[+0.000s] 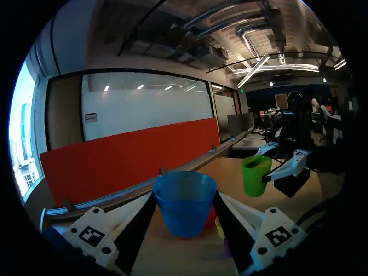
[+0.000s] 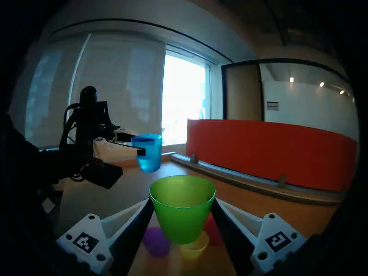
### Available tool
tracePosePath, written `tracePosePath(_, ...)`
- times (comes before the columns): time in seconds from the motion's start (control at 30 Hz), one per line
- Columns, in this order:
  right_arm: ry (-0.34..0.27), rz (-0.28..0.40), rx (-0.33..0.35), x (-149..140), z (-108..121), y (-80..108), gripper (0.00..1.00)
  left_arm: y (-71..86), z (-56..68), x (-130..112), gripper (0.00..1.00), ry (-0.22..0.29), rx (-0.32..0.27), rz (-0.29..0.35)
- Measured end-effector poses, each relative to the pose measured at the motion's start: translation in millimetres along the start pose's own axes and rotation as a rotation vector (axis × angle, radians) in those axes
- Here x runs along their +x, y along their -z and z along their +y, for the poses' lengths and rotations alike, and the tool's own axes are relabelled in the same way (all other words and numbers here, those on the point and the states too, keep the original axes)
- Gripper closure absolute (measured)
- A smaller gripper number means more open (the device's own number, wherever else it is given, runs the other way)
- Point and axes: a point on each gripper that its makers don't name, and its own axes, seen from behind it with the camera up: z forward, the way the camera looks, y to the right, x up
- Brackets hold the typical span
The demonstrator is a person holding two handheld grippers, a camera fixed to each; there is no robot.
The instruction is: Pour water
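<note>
Two clamped: blue cup (image 1: 185,209), left gripper (image 1: 185,197); green cup (image 2: 182,216), right gripper (image 2: 182,201).

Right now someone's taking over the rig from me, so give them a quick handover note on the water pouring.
Left tool: shut on the blue cup, held upright over the table.
Right tool: shut on the green cup, also upright, apart from the blue one.
On the table below them: a purple cup, a yellow cup and a red cup, all small.
Done: both cups are gripped.
Left: the pour itself, as neither cup is tilted. I can't tell whether either holds water.
</note>
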Motion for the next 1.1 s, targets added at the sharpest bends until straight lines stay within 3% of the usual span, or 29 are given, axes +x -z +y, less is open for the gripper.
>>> tracePosePath(1.1,-0.009,-0.015,0.122,-15,-44,-26.2,0.12,-8.6,22.0,43,0.15,-0.405,0.041,0.021)
